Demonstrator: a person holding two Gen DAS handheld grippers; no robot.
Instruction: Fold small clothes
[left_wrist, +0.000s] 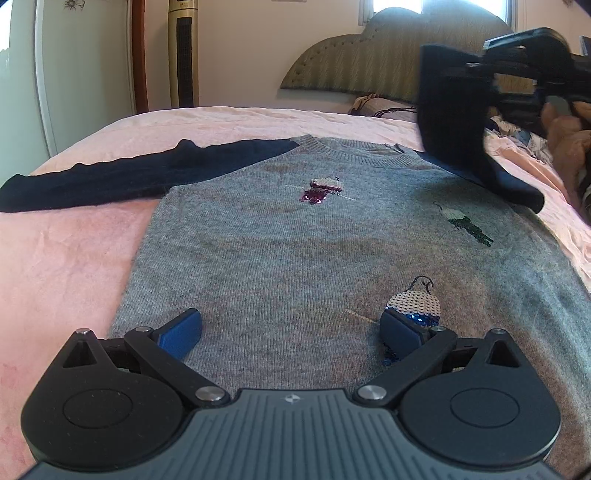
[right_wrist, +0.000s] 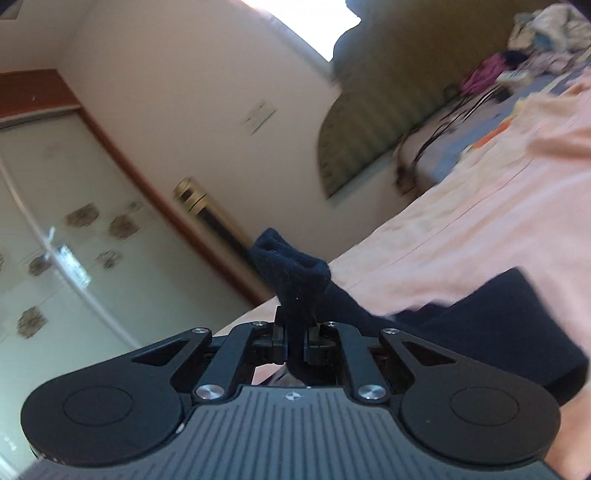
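Grey sweater (left_wrist: 280, 258) with navy sleeves spread flat, front up, on the pink bedsheet (left_wrist: 66, 266). One sleeve (left_wrist: 110, 177) stretched straight out over the sheet. Other sleeve (right_wrist: 291, 273) lifted off the bed, cuff pinched tight in the right gripper (right_wrist: 294, 341), rest trailing down to the shoulder. Left gripper (left_wrist: 291, 328) down low over the sweater's lower part, blue pads (left_wrist: 183, 330) spread wide, holding nothing, one right by the sequin bird (left_wrist: 413, 304). Padded headboard (left_wrist: 388, 55) behind.
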